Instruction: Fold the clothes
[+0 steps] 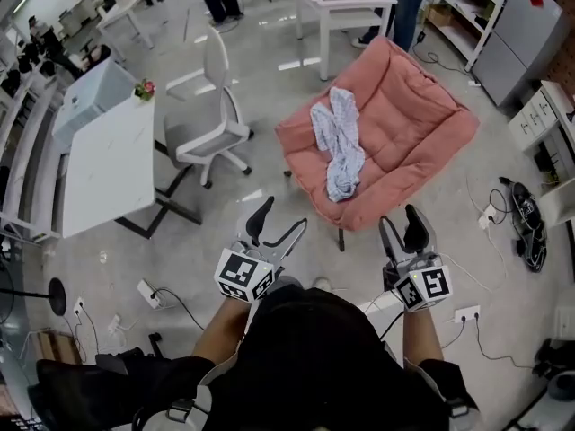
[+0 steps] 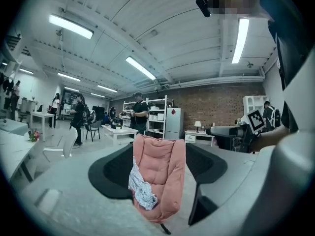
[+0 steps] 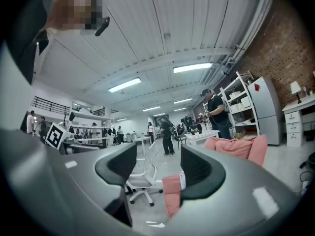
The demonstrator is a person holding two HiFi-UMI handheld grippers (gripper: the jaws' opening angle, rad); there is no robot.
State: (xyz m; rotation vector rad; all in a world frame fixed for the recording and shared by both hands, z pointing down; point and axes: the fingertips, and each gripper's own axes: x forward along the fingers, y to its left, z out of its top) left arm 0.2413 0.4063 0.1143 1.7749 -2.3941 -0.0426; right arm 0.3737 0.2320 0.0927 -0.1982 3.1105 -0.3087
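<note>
The garment [image 1: 339, 146], a pale patterned piece, lies crumpled in a long twisted heap on the seat of the pink padded chair [image 1: 418, 119]. It runs from the back cushion down toward the front edge, and nothing touches it. The chair stands on the grey floor [image 1: 260, 43] in front of the person, well apart from both tools.

The left gripper [image 1: 278, 225] is held low near the person's body. Its fingers [image 2: 110, 173] are spread wide with nothing between them, and its own view looks straight past them at the chair and the garment. The right gripper [image 1: 402, 227] is likewise released and empty, fingers [image 3: 118, 168] parted. It is aimed more toward a white office chair [image 1: 216, 106], with only an edge of the pink chair showing. A white worktop [image 1: 108, 164] stands off to the left.

Folding has not begun; this looks like the approach. The next move calls for closing in on the chair and bringing both grippers down to the cloth. Each would then take a separate edge or corner so the heap can be lifted and spread out. The twist in the fabric will likely make a clean edge hard to find, and the soft, sloping seat seems a poor surface for laying it flat.
</note>
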